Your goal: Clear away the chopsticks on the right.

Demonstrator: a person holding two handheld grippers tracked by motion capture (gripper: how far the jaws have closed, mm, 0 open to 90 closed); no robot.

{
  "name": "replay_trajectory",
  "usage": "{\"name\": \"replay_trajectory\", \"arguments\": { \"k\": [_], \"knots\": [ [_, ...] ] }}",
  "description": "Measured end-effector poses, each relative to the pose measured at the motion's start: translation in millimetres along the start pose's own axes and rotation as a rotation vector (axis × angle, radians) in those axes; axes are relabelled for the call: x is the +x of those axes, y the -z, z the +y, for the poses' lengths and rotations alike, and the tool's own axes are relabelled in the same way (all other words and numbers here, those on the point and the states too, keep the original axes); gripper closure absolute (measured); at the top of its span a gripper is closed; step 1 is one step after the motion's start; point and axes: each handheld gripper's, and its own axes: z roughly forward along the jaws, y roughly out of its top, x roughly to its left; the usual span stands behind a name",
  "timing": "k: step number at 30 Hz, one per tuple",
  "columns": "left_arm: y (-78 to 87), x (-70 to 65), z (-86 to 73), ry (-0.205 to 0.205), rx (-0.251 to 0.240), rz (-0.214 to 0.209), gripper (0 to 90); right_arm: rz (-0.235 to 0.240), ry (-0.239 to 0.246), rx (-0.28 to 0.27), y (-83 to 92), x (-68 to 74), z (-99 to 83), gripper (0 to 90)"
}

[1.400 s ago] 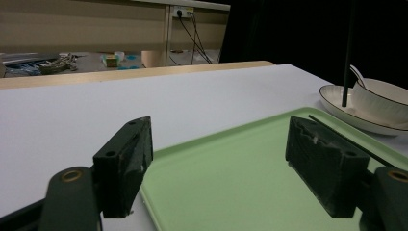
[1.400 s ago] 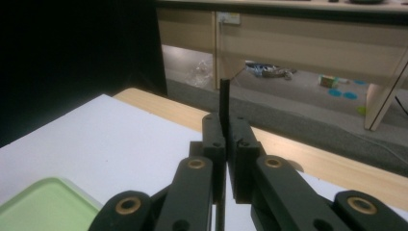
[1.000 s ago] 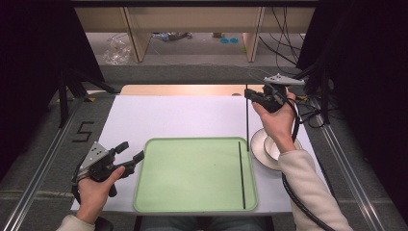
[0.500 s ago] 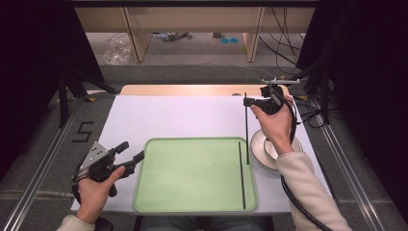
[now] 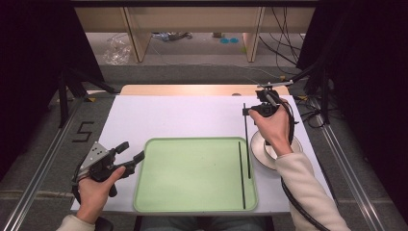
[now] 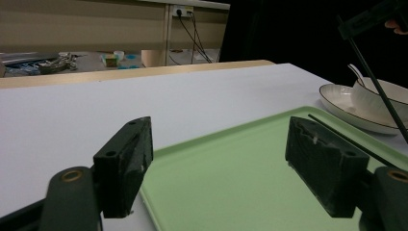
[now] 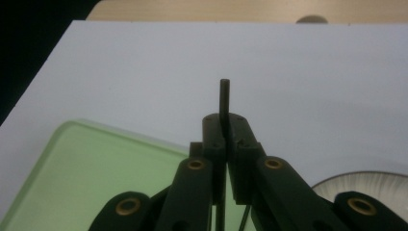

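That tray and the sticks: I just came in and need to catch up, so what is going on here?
A person works at a table with a gripper in each hand. The right gripper is shut on a black chopstick, holding it upright over the right edge of the green tray. A second chopstick lies flat in the tray. The left gripper hangs open by the tray's left edge, holding nothing. A bowl on a plate sits right of the tray.

– what's the setup sitting on?
– A table (image 5: 159,113) with a white top, wooden strip along the far edge. A green tray (image 5: 192,178) lies flat at the near middle, and a white plate (image 5: 260,150) sits just right of it.
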Motion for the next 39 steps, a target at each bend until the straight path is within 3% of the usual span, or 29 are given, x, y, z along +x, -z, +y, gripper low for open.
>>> {"name": "replay_trajectory", "arguments": {
  "k": [2, 3, 4, 7, 11, 13, 14, 15, 16, 17, 21, 27, 30, 32, 39],
  "knots": [
    [0.0, 0.2, -0.2, 0.001, 0.003, 0.000, 25.0, -0.007, 0.025, 0.027, -4.9, -2.0, -1.9, 88.3],
    [0.1, 0.3, -0.2, 0.001, 0.002, -0.001, 25.0, -0.009, -0.052, 0.079, -6.9, 0.6, -3.4, 88.3],
    [0.1, 0.4, -0.1, 0.000, 0.001, 0.001, 25.0, -0.009, -0.052, 0.079, -6.9, 0.6, -3.4, 88.3],
    [0.2, 0.2, -0.2, 0.001, 0.002, -0.001, 25.0, -0.013, -0.148, 0.141, -9.6, 3.0, -3.2, 88.3],
    [0.1, -0.2, -0.1, -0.001, 0.003, 0.000, 25.0, -0.007, -0.132, 0.165, -16.5, -2.6, -6.4, 88.3],
    [0.0, -0.3, -0.1, 0.000, 0.004, 0.000, 25.0, -0.006, -0.168, 0.204, -17.1, -2.1, -6.7, 88.3],
    [0.0, -0.3, -0.1, 0.000, 0.004, 0.000, 25.0, -0.003, -0.149, 0.180, -19.7, -4.1, -7.5, 88.3],
    [0.0, -0.2, -0.2, 0.001, 0.003, -0.001, 25.0, -0.011, -0.187, 0.212, -18.6, -2.1, -7.2, 88.4],
    [-0.2, 0.0, -0.2, 0.003, 0.003, 0.000, 25.0, -0.011, -0.183, 0.217, -19.1, -2.6, -7.7, 88.3],
    [-0.3, 0.3, -0.2, 0.004, 0.003, -0.001, 25.0, -0.016, -0.148, 0.190, -22.3, -4.7, -8.8, 88.3],
    [-1.1, 0.9, -0.7, 0.011, 0.002, -0.003, 25.0, -0.036, -0.146, 0.217, -25.9, -3.6, -10.3, 88.3],
    [-0.7, 0.6, -0.4, 0.008, 0.004, -0.001, 25.0, -0.058, -0.204, 0.273, -29.5, -5.9, -11.9, 88.3],
    [-0.4, 0.2, -0.1, 0.004, 0.004, 0.001, 25.0, -0.070, -0.197, 0.296, -34.2, -11.3, -14.3, 88.3],
    [-0.2, 0.6, 0.0, 0.001, 0.002, 0.002, 25.1, -0.083, -0.225, 0.314, -38.1, -10.2, -15.8, 88.3],
    [-0.1, 0.1, -0.3, 0.002, 0.004, 0.001, 25.0, -0.123, -0.198, 0.369, -55.1, -9.5, -24.5, 88.3]
  ]
}}
